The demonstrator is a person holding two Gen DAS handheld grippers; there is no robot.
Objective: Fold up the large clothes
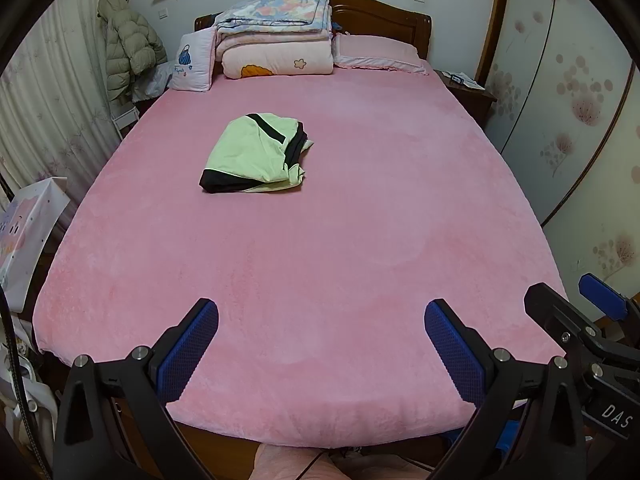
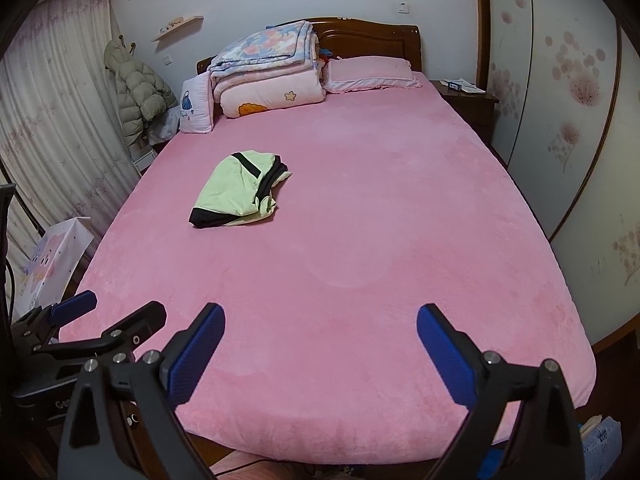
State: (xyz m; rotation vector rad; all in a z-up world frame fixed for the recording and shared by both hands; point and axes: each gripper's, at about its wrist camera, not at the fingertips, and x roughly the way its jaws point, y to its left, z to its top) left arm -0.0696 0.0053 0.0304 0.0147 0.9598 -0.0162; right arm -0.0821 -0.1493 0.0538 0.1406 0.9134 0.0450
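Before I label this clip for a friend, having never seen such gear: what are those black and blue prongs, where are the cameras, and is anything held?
A person holds a two-finger tool in each hand. Each picture comes from a camera on one tool, looking along its blue-padded fingers. The left gripper and right gripper are both open, holding nothing, at the foot of the pink bed. A bundled green and black garment lies further up the bed, untouched. Folded quilts sit by the headboard.

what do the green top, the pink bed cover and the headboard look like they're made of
The green top looks like thin, smooth woven or knit fabric, matte, creasing softly, with black trim. The pink bed cover seems plush fleece: a fuzzy, mottled nap. The headboard looks like dark varnished wood, glossy with carved curves.
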